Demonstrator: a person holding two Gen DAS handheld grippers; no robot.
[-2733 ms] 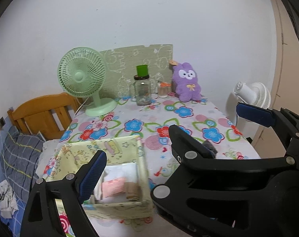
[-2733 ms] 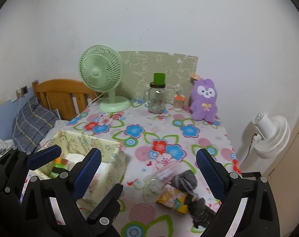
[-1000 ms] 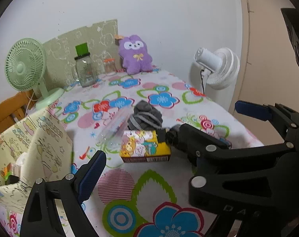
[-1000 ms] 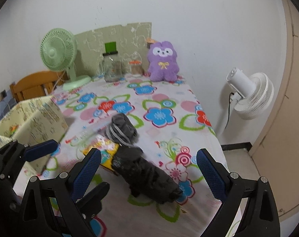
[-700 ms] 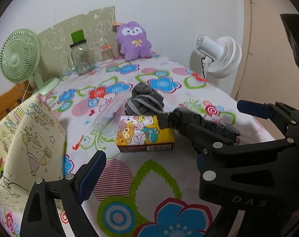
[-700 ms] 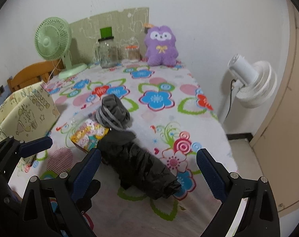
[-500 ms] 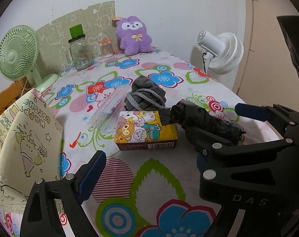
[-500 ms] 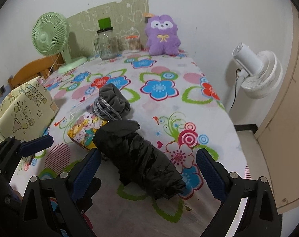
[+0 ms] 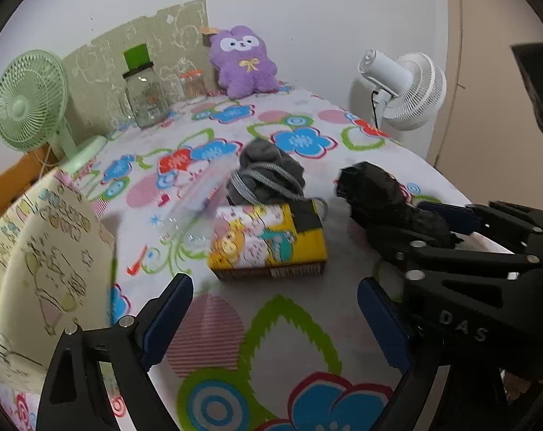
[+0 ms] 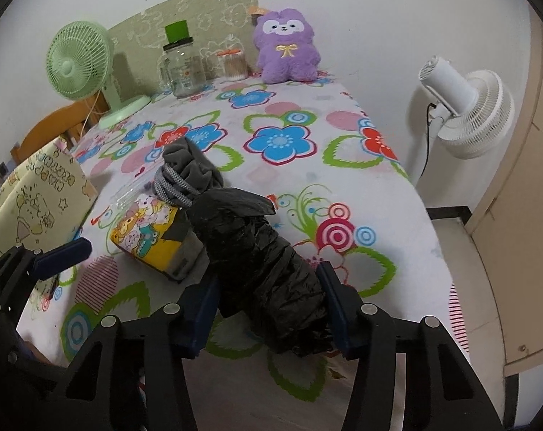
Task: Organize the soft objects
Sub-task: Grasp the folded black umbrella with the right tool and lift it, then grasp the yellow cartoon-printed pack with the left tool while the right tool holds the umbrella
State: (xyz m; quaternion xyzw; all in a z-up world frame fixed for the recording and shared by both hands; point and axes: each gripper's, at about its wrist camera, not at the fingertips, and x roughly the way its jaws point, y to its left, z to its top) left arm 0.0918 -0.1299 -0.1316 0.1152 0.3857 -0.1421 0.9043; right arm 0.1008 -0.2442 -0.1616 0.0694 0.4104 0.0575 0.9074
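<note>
Our right gripper [image 10: 269, 310] pinches the black plastic bundle [image 10: 268, 269], beside the yellow carton [image 9: 268, 239]. Our left gripper [image 9: 275, 314] gapes before that carton. Only the right view shows both pads touching. Half a second ago, those jaws stood wide.
</note>
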